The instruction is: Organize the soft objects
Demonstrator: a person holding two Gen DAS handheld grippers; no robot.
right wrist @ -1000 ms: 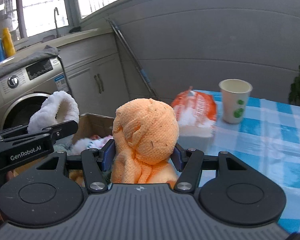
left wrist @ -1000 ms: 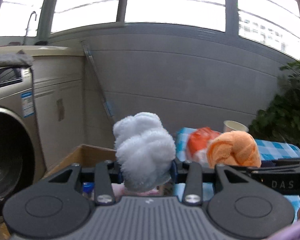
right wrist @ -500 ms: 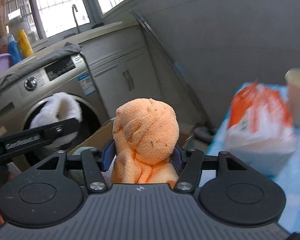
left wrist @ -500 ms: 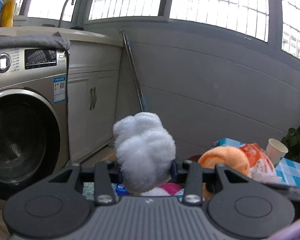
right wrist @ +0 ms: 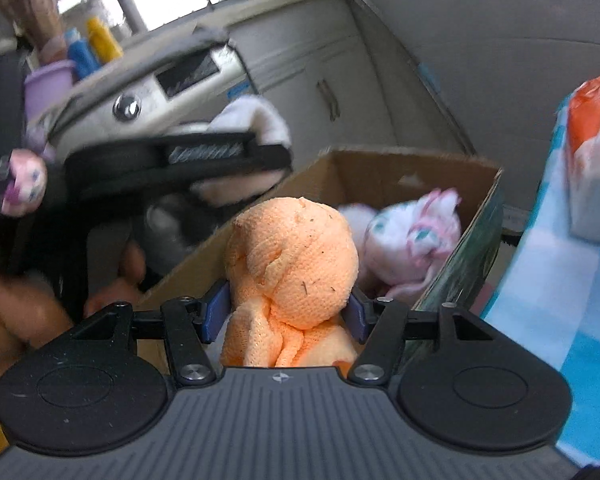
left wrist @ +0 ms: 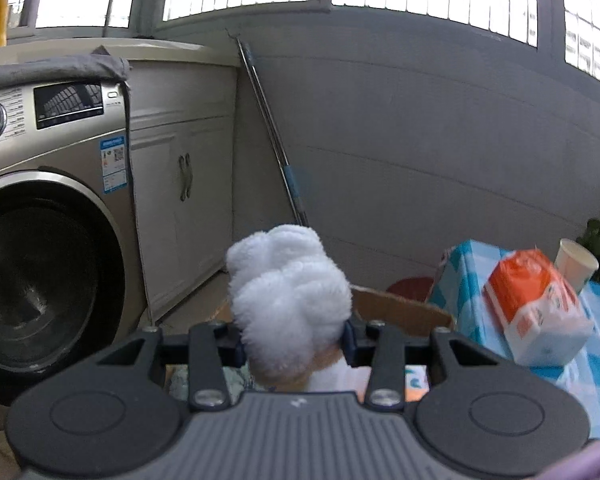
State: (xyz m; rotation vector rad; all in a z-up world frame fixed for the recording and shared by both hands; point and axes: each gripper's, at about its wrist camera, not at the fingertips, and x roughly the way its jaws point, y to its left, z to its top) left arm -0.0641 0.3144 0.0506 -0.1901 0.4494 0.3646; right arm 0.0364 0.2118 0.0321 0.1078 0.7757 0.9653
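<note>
A white fluffy cloth (left wrist: 288, 296) bulges up between the blue pads of my left gripper (left wrist: 294, 340). Its jaws are opening, but the pads still press on the cloth. Just behind it shows a flap of the cardboard box (left wrist: 400, 308). My right gripper (right wrist: 286, 314) holds a balled orange cloth (right wrist: 296, 256) over the near wall of the same box (right wrist: 380, 172). Its jaws are opening too, with the cloth still between the pads. A pink and white plush toy (right wrist: 412, 240) lies inside the box. In the right wrist view the white cloth (right wrist: 260, 120) hangs at the box's left side.
A washing machine (left wrist: 40, 240) and a white cabinet (left wrist: 180, 184) stand to the left. A mop pole (left wrist: 272, 132) leans on the grey wall. On the right, a blue checked table (left wrist: 460, 272) carries an orange and white pack (left wrist: 536, 308) and a paper cup (left wrist: 576, 264). A person's hand (right wrist: 12, 312) grips the left tool.
Both views have swung left, away from the table and toward the washing machine and box. The right gripper has dipped over the box, so the plush toy inside shows. Both cloths stay in the jaws.
</note>
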